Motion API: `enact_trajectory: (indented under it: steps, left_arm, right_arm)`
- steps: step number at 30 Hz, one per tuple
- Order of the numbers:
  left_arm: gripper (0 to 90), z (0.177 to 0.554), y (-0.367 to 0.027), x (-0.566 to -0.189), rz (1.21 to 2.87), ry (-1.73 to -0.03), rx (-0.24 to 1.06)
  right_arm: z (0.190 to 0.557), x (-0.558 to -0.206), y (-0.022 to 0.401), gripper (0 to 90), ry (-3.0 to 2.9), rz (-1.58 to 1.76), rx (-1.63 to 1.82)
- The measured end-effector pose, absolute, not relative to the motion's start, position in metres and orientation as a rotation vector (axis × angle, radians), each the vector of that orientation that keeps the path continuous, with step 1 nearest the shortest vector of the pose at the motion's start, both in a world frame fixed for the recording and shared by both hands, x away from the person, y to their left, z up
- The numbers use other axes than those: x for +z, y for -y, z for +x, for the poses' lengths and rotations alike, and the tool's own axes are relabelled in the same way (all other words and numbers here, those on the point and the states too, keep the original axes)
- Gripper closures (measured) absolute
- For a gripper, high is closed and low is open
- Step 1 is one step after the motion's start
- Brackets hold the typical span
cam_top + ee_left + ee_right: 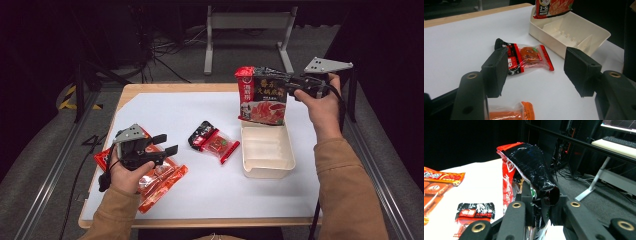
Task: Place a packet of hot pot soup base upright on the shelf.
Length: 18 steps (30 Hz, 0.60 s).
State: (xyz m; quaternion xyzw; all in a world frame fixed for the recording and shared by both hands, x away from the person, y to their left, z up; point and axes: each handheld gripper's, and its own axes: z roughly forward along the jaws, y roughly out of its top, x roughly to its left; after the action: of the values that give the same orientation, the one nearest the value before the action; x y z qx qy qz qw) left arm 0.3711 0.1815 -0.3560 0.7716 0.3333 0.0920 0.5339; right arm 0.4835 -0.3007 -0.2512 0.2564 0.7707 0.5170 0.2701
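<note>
You have three food packets in front of you: one large red-and-black pouch (262, 95) held up over the far right part of the table (210, 195), one small red-and-black sachet (214, 141) lying near the table's middle, and one orange packet (160, 182) at the near left corner. You have one cream tray (267, 166), standing toward the right edge. You are working with two grippers, the left gripper (169, 145) and the right gripper (280, 80), one in each of your two hands.
</note>
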Motion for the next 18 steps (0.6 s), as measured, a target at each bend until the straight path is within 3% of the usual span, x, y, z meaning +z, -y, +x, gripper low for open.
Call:
enact_trajectory:
  steps: [18]
  left_arm:
    - [37.2,0.372,-0.182,-0.358,1.84,-0.803,0.209]
  right_arm:
    - [0.495,-0.281,0.303,76.7,-2.096,0.748,1.347]
